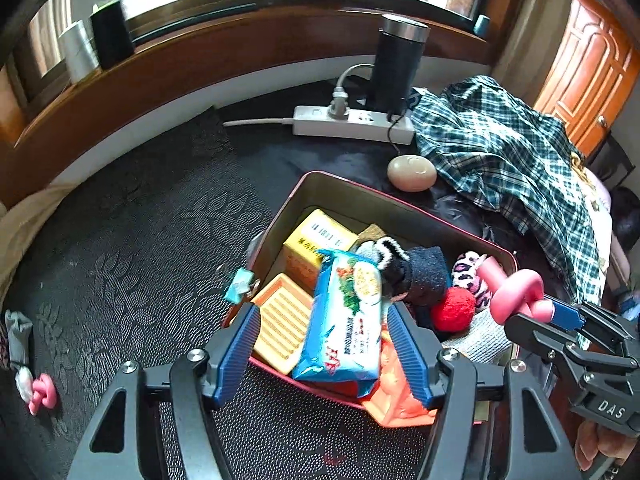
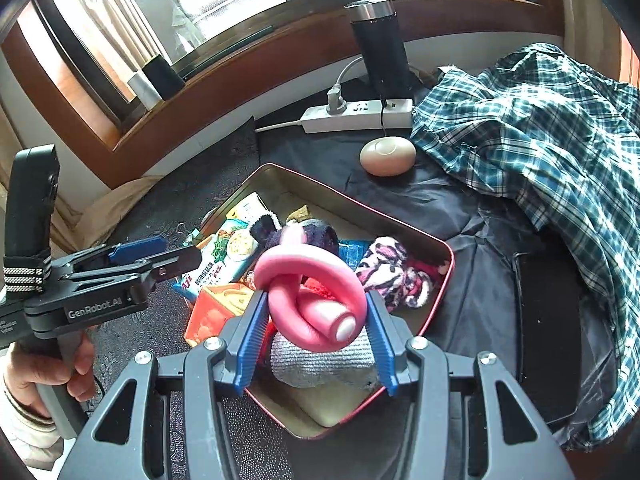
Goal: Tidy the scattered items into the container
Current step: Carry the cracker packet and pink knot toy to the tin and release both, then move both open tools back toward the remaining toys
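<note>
Right gripper (image 2: 314, 332): nearest, above the tin's near right part, blue pads pressed on a pink knotted foam curler (image 2: 310, 296). Left gripper (image 1: 324, 344): jaws spread wide over the tin's near left edge, a blue packet (image 1: 346, 320) lying loose between the pads, not clamped. Tin (image 2: 400, 220): red-rimmed, rectangular, on a black patterned cloth (image 1: 140, 240). Contents, near to far: grey knit cloth (image 2: 324, 364); orange box (image 2: 218, 312) overhanging the near rim; ridged orange tray (image 1: 280, 324); red pompom (image 1: 454, 308); pink leopard scrunchie (image 2: 394, 268); navy sock (image 1: 424, 276); yellow box (image 1: 316, 240) at the far left corner. A teal binder clip (image 1: 240, 284) sits just outside the tin's left wall. Still out on the cloth, well left of the tin: second pink curler (image 1: 42, 394) and a grey sock (image 1: 20, 336). Beyond the tin: beige oval puck (image 1: 412, 172), just beside a plaid shirt (image 1: 512, 152) heaped at right. Farther: white power strip (image 1: 352, 124) with a plug in it, and a black flask (image 1: 398, 64) standing just behind. Farthest: wooden window sill (image 1: 200, 68).
</note>
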### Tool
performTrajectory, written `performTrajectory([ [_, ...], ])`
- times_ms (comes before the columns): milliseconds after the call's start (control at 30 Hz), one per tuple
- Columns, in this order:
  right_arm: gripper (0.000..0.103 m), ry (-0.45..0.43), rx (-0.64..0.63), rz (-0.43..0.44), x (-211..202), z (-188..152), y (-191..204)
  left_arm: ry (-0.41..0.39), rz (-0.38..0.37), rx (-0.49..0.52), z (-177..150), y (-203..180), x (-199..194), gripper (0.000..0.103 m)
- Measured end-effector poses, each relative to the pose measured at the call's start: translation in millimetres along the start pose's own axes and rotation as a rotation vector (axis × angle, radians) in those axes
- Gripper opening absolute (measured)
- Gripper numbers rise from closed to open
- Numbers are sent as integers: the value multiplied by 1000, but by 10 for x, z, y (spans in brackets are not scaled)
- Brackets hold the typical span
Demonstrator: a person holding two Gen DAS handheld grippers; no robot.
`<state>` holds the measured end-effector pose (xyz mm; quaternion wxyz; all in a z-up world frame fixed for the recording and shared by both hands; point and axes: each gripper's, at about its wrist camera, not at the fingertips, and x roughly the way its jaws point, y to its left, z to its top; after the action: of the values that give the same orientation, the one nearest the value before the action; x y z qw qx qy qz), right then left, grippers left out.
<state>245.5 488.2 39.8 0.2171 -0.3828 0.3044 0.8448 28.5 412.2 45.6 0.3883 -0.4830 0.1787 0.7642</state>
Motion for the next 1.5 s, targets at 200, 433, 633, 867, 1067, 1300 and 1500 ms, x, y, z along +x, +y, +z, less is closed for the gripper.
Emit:
performTrajectory([
  [200, 52, -15, 3, 7, -27, 36, 28, -3, -6, -59, -78, 161, -97, 67],
  [433, 52, -9, 4, 5, -10, 18, 59, 5, 19, -74, -203, 230, -137, 68],
  [633, 52, -14, 0, 5, -29, 6, 137, 32, 37, -112, -354, 346, -149, 68],
  [867, 52, -21, -23, 13, -55, 21, 316, 46, 59, -166, -544, 563, -237, 68],
  [1067, 56, -18, -67, 42, 0, 6, 601, 38, 95, -206, -702, 817, -366, 68],
  [1300, 59, -6, -128, 84, 98, -6, 1006, 25, 135, -281, -921, 1242, -562, 68],
  [1500, 63, 27, -182, 117, 240, -60, 1421, 28, 169, -360, -1174, 1666, -691, 68],
])
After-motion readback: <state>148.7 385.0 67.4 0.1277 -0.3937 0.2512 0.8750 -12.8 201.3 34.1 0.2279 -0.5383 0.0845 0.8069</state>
